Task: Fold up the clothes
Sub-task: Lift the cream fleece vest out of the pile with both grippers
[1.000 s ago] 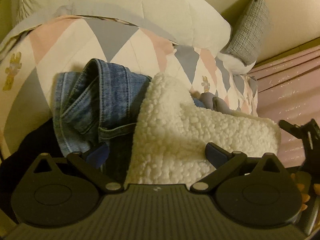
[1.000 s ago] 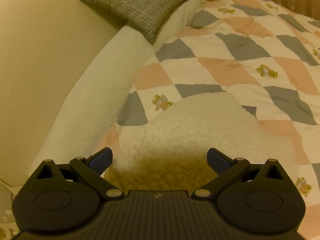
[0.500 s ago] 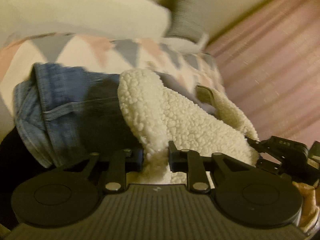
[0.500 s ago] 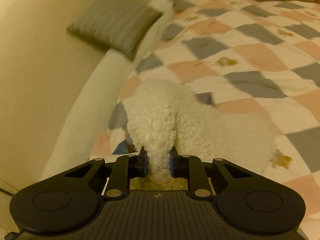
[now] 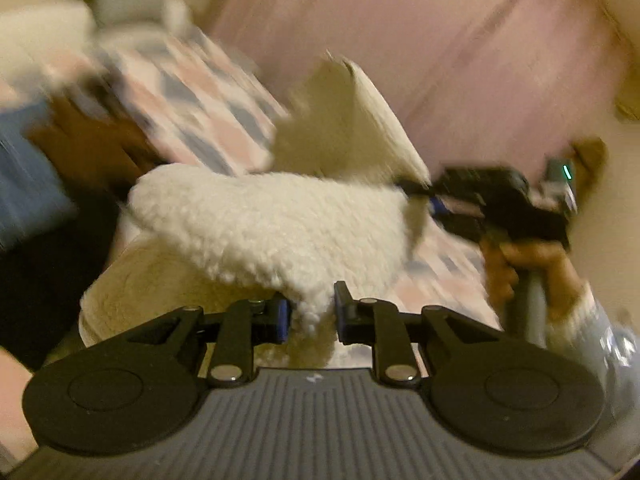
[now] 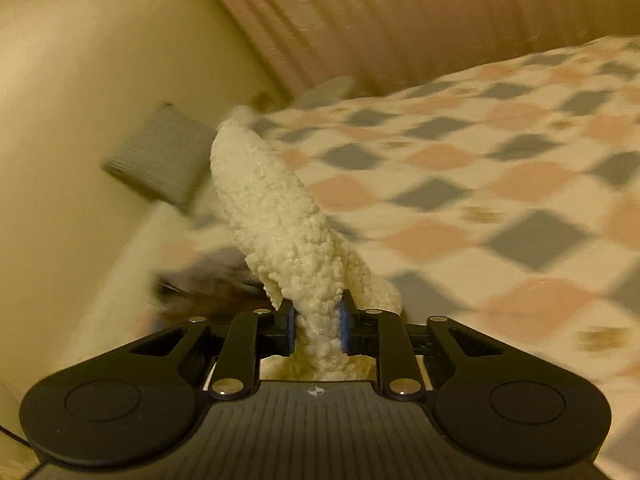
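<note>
Cream sherpa-fleece garment (image 5: 272,224) hangs stretched above the pink-and-grey checked quilt (image 6: 500,184), each end pinched by the clamped left gripper (image 5: 310,312) and right gripper (image 6: 317,326). Judging by that, keep it taut and level when laying it flat.

Motion-blurred quilt (image 5: 208,120), denim (image 5: 24,184)

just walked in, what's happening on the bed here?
A person holds a gripper in each hand, and both are shut on the same white fleece garment. The left gripper pinches one edge, the right gripper another, with the fleece raised off the checked quilt. The left view is motion-blurred. No fold is visible yet. Blue denim lies off to the side.
</note>
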The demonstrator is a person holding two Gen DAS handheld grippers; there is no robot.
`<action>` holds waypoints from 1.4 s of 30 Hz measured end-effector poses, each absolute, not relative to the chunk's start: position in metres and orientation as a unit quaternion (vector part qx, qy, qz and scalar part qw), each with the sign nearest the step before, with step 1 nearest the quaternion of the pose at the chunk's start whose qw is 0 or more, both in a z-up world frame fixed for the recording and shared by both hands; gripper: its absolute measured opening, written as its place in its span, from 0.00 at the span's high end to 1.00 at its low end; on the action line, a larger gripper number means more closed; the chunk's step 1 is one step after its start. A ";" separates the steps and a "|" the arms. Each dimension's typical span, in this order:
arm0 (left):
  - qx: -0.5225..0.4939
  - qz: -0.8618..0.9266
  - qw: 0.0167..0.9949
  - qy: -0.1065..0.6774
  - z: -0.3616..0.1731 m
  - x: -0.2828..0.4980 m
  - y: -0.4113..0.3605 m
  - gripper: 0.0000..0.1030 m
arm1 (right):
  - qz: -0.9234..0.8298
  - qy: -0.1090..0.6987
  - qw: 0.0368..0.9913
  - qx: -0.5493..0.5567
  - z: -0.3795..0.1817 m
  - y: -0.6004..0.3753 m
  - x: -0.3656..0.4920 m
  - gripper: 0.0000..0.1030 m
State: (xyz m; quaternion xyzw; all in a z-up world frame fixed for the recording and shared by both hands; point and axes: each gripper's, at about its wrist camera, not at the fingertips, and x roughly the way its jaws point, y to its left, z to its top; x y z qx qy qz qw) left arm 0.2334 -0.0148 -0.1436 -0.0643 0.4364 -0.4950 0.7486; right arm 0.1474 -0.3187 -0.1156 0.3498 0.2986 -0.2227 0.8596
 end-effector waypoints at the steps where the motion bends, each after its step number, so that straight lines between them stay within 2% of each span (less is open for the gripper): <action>1: -0.054 -0.507 0.725 0.462 -0.159 0.204 -0.030 0.78 | -0.243 0.313 0.854 0.337 -0.121 -0.325 0.122 0.54; 4: -0.019 -0.518 0.691 0.504 -0.190 0.143 -0.048 0.77 | -0.296 0.348 0.832 0.315 -0.142 -0.340 0.044 0.48; 6: 0.006 -0.521 0.673 0.525 -0.209 0.107 -0.057 0.77 | -0.319 0.364 0.813 0.325 -0.158 -0.346 -0.008 0.40; 10: 0.050 -0.521 0.640 0.562 -0.243 0.042 -0.071 0.76 | -0.330 0.396 0.780 0.356 -0.194 -0.339 -0.085 0.39; 13: 0.057 -0.491 0.665 0.560 -0.261 0.061 -0.071 0.72 | -0.327 0.404 0.772 0.366 -0.228 -0.318 -0.121 0.39; 18: 0.092 -0.456 0.717 0.519 -0.311 0.086 -0.066 0.72 | -0.342 0.409 0.776 0.337 -0.311 -0.277 -0.155 0.36; 23: 0.062 -0.469 0.743 0.474 -0.353 0.095 -0.062 0.72 | -0.367 0.373 0.799 0.296 -0.370 -0.260 -0.183 0.37; 28: 0.049 -0.478 0.767 0.425 -0.387 0.094 -0.059 0.72 | -0.362 0.305 0.848 0.238 -0.386 -0.249 -0.186 0.37; 33: 0.024 -0.472 0.792 0.387 -0.396 0.100 -0.043 0.71 | -0.301 0.256 0.905 0.159 -0.370 -0.210 -0.163 0.37; 39: 0.024 -0.426 0.814 0.394 -0.387 0.105 -0.015 0.63 | -0.202 0.298 0.932 0.043 -0.357 -0.133 -0.103 0.37; 41: 0.032 -0.412 0.819 0.398 -0.386 0.104 -0.009 0.58 | -0.203 0.321 0.925 -0.012 -0.365 -0.110 -0.083 0.34; 42: 0.035 -0.405 0.821 0.400 -0.387 0.104 -0.006 0.52 | -0.203 0.332 0.920 -0.039 -0.369 -0.099 -0.073 0.27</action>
